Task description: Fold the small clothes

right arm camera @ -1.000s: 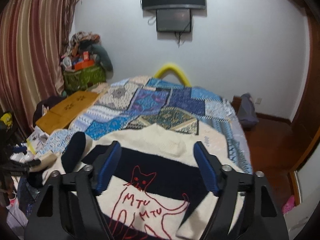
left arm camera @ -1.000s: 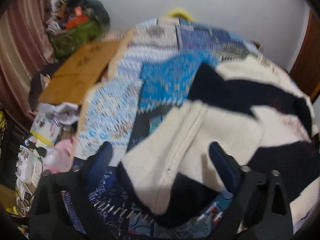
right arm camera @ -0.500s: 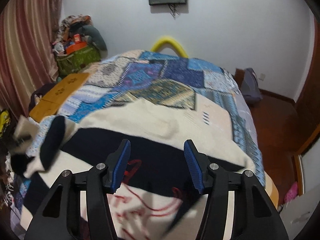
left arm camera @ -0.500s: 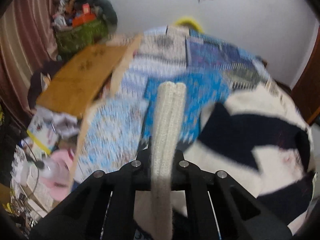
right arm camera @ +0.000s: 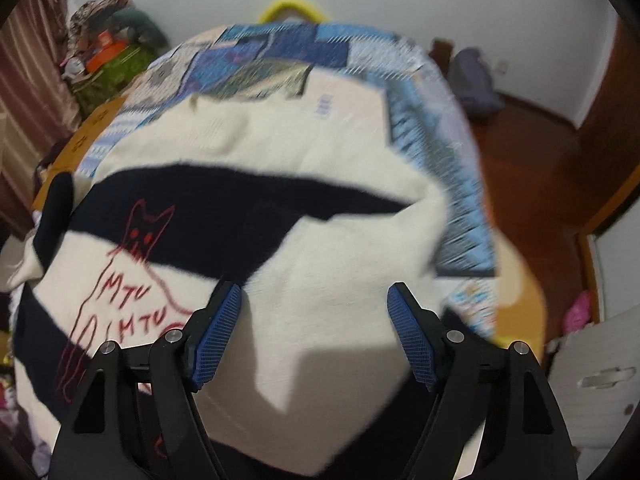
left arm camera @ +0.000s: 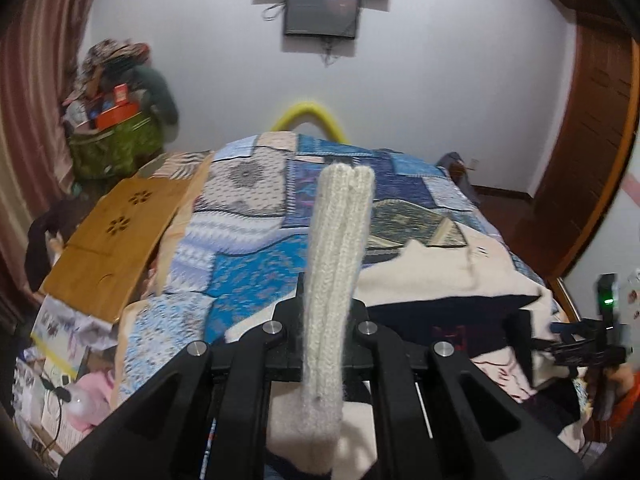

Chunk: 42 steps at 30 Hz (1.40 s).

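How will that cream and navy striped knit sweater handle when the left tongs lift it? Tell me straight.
The cream and navy striped knit sweater is probably floppy: the cream edge pinched in the left tongs stands up as a bunched ridge. It is likely not slippery, since the knit looks fuzzy. Its bulk spread over the patchwork quilt will probably drag behind.

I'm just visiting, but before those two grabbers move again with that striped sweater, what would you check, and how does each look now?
1. Left gripper shut on the cream knit edge: ok.
2. Edge held evenly: cannot tell, the fingers are hidden behind the knit.
3. Right gripper open above the sweater: ok, holding nothing.
4. Sweater lying flat on the patchwork bedspread: not ok, one side is folded over.
5. Red cat drawing facing up: ok.
6. Right view sharp enough for aiming: not ok, blurred.
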Motion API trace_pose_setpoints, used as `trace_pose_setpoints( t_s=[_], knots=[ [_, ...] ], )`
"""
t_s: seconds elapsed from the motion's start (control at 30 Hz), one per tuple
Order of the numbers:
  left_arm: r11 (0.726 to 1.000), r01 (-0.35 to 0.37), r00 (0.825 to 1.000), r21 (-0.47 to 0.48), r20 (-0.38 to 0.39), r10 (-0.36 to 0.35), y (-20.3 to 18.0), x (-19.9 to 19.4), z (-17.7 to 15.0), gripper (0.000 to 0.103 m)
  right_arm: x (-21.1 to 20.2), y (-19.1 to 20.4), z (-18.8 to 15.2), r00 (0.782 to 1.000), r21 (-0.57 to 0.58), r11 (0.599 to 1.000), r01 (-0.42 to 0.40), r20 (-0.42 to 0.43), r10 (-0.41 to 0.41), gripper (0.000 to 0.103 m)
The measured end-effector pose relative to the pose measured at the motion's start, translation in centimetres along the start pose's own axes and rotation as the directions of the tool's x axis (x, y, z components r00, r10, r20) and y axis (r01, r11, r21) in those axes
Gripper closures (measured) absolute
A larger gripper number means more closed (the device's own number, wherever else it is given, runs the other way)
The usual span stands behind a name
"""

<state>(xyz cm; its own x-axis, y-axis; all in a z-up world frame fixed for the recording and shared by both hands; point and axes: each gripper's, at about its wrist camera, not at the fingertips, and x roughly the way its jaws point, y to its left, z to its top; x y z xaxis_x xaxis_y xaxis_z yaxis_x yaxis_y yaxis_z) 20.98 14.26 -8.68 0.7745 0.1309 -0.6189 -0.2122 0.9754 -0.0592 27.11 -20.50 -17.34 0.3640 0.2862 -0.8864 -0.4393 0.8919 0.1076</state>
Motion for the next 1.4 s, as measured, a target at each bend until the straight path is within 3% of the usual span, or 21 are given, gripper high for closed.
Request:
trace_pose_setpoints(
  t_s=[0.13,0.23,0.3,0.33,0.37,0.47,0.67,0.8,0.83,0.9,0.93,0.97,1.07,1.2,1.33,1.4],
  knots=[
    [0.999,0.023,1.000,0.031,-0.005,-0.023,-2.3,-0.2,-0.2,0.096,1.5,1.1,-0.5,1.000,-0.021,1.000,-0.002,-0.011,0.001,0.025],
    [0.998,0.036,0.999,0.049,-0.013,-0.035,-3.9,0.0,-0.2,0.096,1.9,1.2,-0.6,1.000,-0.035,0.999,0.000,0.007,0.001,0.029],
    [0.997,0.043,0.999,0.061,-0.013,-0.042,-4.9,0.1,-0.1,0.096,1.5,1.1,-0.7,0.999,-0.054,0.998,-0.036,0.014,0.037,0.052],
    [0.997,0.044,0.999,0.068,-0.010,-0.043,-5.5,0.1,0.2,0.096,1.5,0.8,-0.7,0.998,-0.045,0.997,-0.068,-0.008,0.068,0.091],
    [0.996,0.043,0.999,0.078,-0.003,-0.043,-6.0,0.1,0.7,0.096,1.4,0.5,-0.9,0.998,-0.032,0.997,-0.066,-0.012,0.065,0.099],
    [0.994,0.049,0.998,0.097,0.023,-0.051,-7.4,0.1,2.3,0.096,0.8,-0.1,-1.4,0.999,-0.055,0.997,-0.045,0.015,0.046,0.103],
    [0.986,0.086,0.993,0.141,0.072,-0.096,-11.4,-0.2,5.6,0.096,-3.6,-5.0,-1.8,0.994,0.043,0.999,0.010,0.106,-0.014,0.103],
    [0.981,0.127,0.987,0.146,0.076,-0.139,-13.8,0.3,5.8,0.096,-6.3,-5.2,-1.9,0.993,0.057,0.998,0.000,0.115,-0.007,0.100],
    [0.979,0.141,0.986,0.146,0.067,-0.152,-14.4,0.6,5.5,0.096,-6.6,-4.8,-1.8,0.993,0.048,0.999,-0.011,0.115,0.006,0.093],
    [0.976,0.166,0.984,0.142,0.044,-0.173,-15.0,1.1,5.0,0.096,-6.7,-3.1,-1.7,0.992,0.015,0.999,-0.053,0.113,0.051,0.060],
    [0.974,0.177,0.983,0.139,0.032,-0.183,-15.2,1.3,4.6,0.096,-6.4,-2.3,-1.5,0.991,-0.001,0.998,-0.064,0.116,0.064,0.037],
    [0.973,0.184,0.982,0.137,0.023,-0.189,-15.4,1.5,4.2,0.096,-6.1,-1.2,-1.4,0.990,-0.027,0.997,-0.072,0.119,0.075,0.034],
    [0.972,0.194,0.981,0.131,-0.001,-0.196,-15.4,1.8,3.1,0.096,-3.0,1.5,-0.7,0.994,-0.078,0.994,-0.079,0.068,0.085,0.034],
    [0.972,0.200,0.980,0.125,-0.022,-0.198,-14.7,2.1,2.1,0.096,1.7,2.6,-0.2,0.998,-0.057,0.997,-0.061,-0.010,0.060,0.034],
    [0.972,0.182,0.983,0.151,-0.025,-0.181,-13.8,2.1,1.3,0.096,3.5,2.6,-0.6,1.000,-0.082,0.996,-0.028,0.011,0.029,0.034],
    [0.972,0.162,0.987,0.169,-0.019,-0.161,-13.6,2.1,1.1,0.096,3.5,1.9,-0.5,1.000,-0.088,0.996,-0.022,0.011,0.023,0.050]
  ],
)
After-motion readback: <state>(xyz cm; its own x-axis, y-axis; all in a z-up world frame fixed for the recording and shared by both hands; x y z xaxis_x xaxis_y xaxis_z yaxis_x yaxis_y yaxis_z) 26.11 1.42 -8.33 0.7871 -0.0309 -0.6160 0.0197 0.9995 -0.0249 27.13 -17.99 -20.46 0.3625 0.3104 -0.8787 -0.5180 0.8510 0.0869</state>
